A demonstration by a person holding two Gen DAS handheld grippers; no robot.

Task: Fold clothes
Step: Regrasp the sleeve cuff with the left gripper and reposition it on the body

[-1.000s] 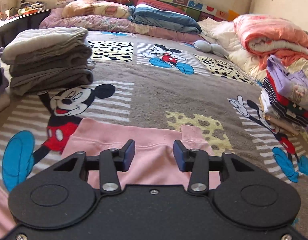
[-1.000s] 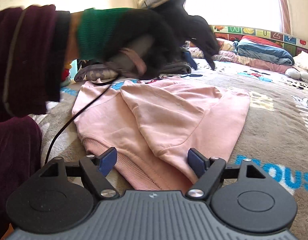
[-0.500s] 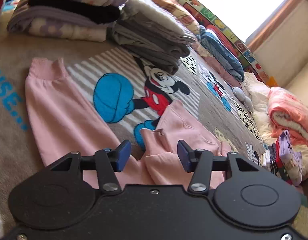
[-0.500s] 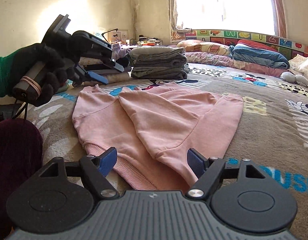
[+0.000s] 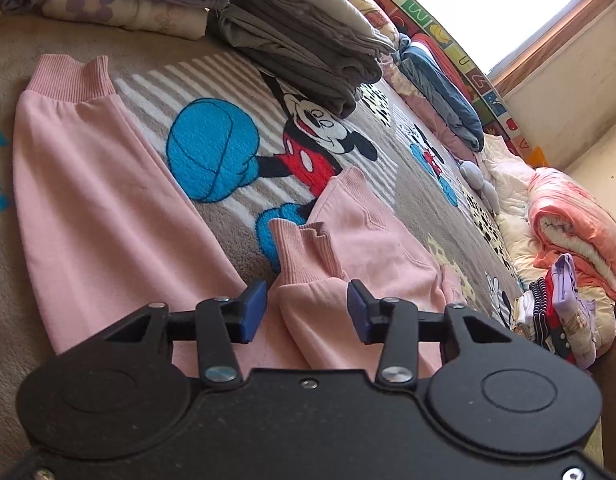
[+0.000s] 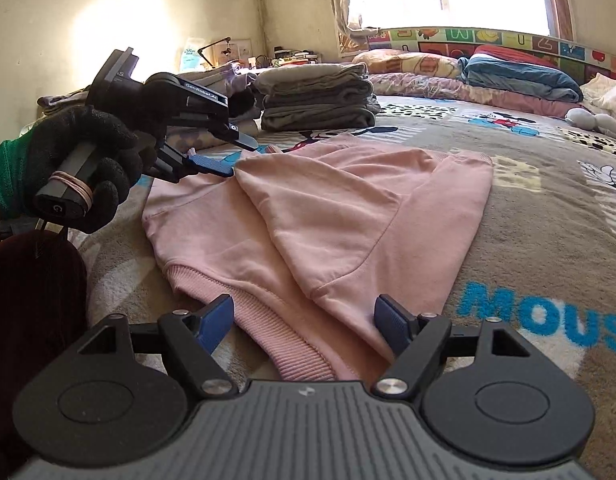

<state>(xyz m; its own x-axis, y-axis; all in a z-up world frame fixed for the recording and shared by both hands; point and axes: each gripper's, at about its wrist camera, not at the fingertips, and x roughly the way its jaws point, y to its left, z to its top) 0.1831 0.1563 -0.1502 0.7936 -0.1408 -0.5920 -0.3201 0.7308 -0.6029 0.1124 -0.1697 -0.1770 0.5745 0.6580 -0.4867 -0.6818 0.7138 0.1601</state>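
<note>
The pink sweatshirt (image 6: 328, 216) lies half-folded on the bed (image 6: 548, 216), soft and limp (it'll sag). My left gripper (image 5: 305, 306) has been closing, jaws apart around the folded sleeve cuff (image 5: 303, 256); I'd pinch that ribbing. Right gripper (image 6: 303, 322) gapes empty over the hem.

"GenRobot.AI" printed in white on left gripper (image 6: 211, 168) body. "MOUS" in blue pile on blanket (image 6: 548, 240), just right of right gripper's fingers (image 6: 392, 328). Single letters on headboard panels (image 6: 508, 38).
</note>
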